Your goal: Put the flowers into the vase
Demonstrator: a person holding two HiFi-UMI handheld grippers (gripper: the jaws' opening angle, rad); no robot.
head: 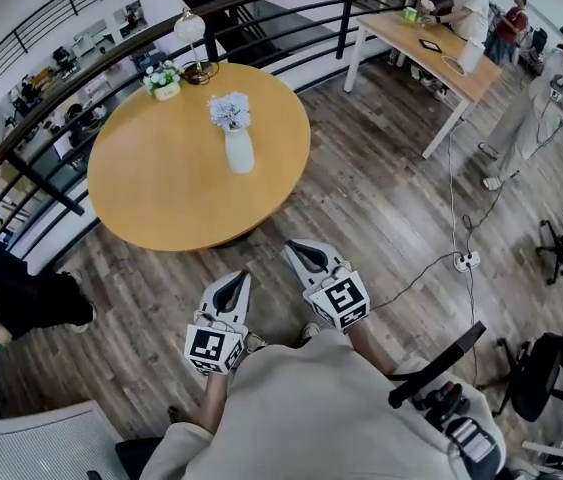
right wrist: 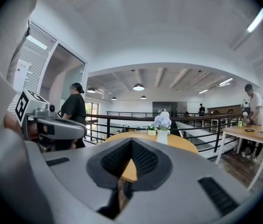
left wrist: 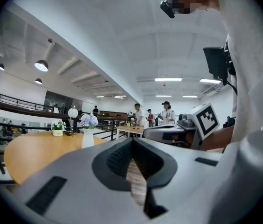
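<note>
Flowers [head: 229, 110], a pale lilac, frilly cluster, are already sitting in the vase [head: 239, 151], a smooth white bottle shape standing upright on the round, matte wooden table [head: 161, 198], toward its far side. Judging from this, the placing step is looking done. The left gripper [head: 241, 280] and right gripper [head: 296, 252] are hanging over the plank floor, well apart from the table. Both are showing their 2 ribbed jaws pressed together at the tips and pinching nothing. Any next move is calling only for staying clear of the slim, tippable vase.
</note>
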